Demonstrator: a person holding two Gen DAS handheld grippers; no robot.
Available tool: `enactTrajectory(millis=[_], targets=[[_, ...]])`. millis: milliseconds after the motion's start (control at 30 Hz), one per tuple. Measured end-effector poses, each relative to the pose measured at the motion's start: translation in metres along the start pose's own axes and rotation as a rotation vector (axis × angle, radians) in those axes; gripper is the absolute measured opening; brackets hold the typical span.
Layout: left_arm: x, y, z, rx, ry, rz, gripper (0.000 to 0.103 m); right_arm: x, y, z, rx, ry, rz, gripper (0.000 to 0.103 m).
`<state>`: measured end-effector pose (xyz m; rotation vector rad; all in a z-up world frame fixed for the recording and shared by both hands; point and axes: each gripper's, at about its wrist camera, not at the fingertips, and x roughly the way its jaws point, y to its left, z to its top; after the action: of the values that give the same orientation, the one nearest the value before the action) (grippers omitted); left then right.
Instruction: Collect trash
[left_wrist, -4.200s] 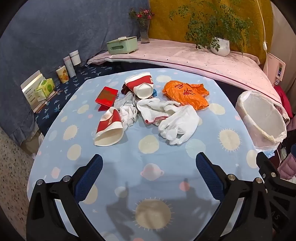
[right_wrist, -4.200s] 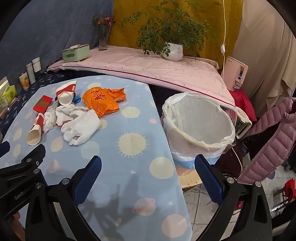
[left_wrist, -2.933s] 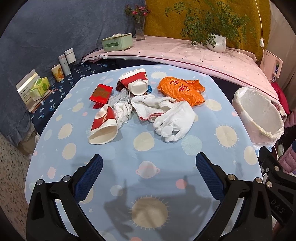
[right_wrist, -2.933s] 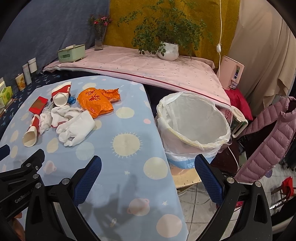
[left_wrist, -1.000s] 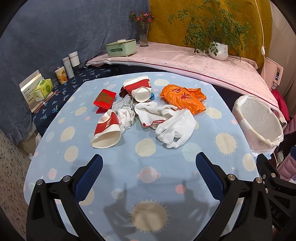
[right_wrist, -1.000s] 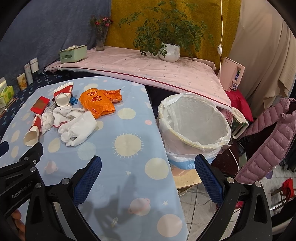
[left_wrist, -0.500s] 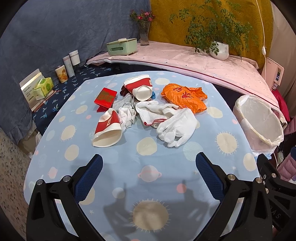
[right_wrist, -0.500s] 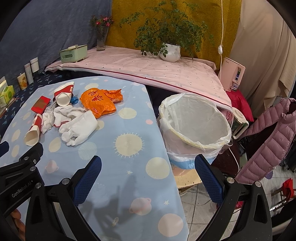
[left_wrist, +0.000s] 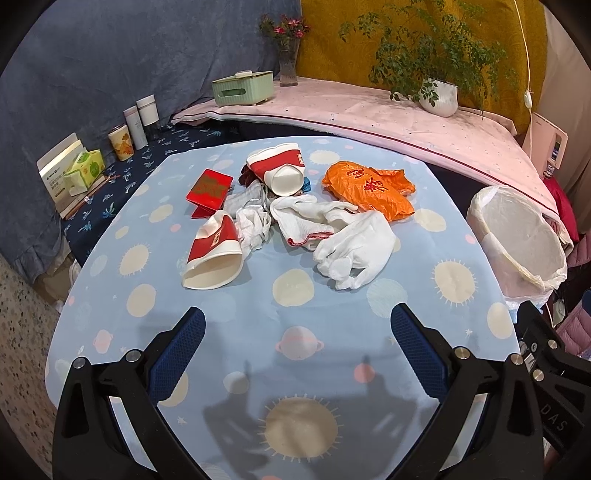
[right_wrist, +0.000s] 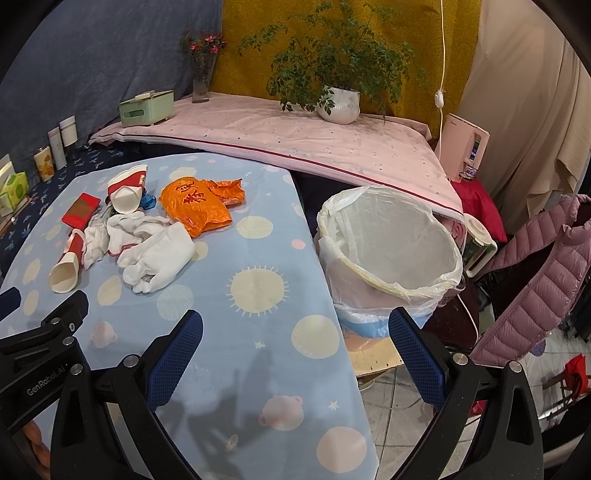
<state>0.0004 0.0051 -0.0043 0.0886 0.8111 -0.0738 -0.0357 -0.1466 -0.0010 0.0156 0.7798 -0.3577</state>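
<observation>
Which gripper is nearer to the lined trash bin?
Right. The right gripper hovers at the table edge just before the lined trash bin; the left gripper hangs over mid-table, farther away.

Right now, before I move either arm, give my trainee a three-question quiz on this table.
1. True or false: the bin already holds trash.
2. Which lies nearest the bin: A) red packet, B) orange bag, C) the near paper cup?
3. Fill in: both grippers' jaws are ____ and hold nothing.

Key: 1. False; only its liner shows inside. 2. B. 3. Open, on the left gripper and the right gripper alike.
</observation>
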Motion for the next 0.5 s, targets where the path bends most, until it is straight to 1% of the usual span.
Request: enactTrajectory(millis=[233,433,500], targets=[[0.003,0.006,0.003,-0.007,-0.008,-0.017,0.096,0.005,0.002,0.007,0.009,-0.003,0.013,0.096],[0.019,0.027,0.014,-0.027,-0.016,-0.023,0.096,0.017,0.013,0.018,0.006,-0.013,0.038,0.096],[0.027,0.038,0.018,-0.038,-0.016,0.004,0.096,0.022,0.019,0.021,0.008,-0.011,0.061,0.096]])
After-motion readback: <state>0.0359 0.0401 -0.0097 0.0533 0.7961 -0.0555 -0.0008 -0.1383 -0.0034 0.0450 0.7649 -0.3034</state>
